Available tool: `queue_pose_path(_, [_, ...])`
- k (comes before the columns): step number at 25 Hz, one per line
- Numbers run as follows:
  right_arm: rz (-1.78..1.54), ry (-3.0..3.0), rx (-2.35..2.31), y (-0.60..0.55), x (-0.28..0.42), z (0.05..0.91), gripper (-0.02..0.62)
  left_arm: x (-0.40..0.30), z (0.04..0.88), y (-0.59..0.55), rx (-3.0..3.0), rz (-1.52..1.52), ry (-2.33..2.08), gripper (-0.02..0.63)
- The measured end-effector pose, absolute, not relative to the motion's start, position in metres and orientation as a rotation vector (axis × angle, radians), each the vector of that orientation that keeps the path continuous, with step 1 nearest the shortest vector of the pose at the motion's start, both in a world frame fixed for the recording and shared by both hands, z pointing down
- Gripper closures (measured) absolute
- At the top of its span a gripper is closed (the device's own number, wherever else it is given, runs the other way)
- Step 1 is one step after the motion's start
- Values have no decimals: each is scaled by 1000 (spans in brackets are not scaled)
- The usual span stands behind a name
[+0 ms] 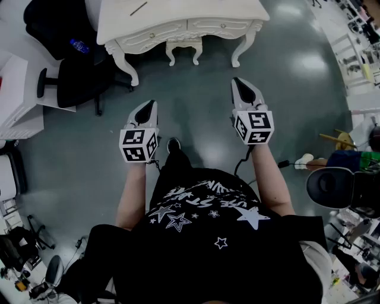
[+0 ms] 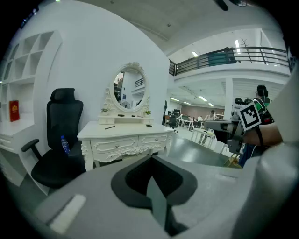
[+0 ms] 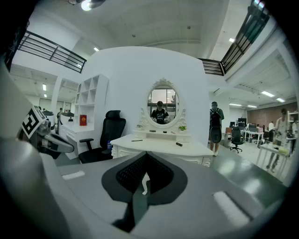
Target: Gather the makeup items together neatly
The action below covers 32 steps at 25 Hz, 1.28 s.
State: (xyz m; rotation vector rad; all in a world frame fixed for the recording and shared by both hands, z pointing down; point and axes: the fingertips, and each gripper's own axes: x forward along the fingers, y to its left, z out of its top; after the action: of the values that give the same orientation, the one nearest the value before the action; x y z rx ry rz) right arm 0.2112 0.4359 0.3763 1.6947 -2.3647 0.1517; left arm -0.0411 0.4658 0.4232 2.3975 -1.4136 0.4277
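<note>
Black chair beside white vanity; blue bottle, probably, on seat.

Open floor runs to the dressing table; office chair stands beside it.

Ahead of me: white dresser with oval mirror; black chair left of it; glossy grey floor.

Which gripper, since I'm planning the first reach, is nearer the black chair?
Left. The left gripper is just right of the chair; the right gripper is much farther right of it.
</note>
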Motion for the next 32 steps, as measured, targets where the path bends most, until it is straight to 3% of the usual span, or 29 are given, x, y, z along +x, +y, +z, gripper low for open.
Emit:
queue_pose_path(23, [258, -2375, 1807, 390, 170, 384, 561, -93, 431, 422, 2376, 433, -1410, 606])
queue_pose_path(24, [279, -2383, 1810, 383, 164, 384, 533, -100, 430, 416, 2377, 431, -1414, 606])
queue_pose_path(26, [327, -2393, 1807, 368, 152, 388, 387, -112, 429, 406, 2382, 429, -1416, 606])
queue_pose_path(32, [464, -2373, 1773, 337, 125, 408, 235, -136, 438, 377, 2384, 431, -1375, 606])
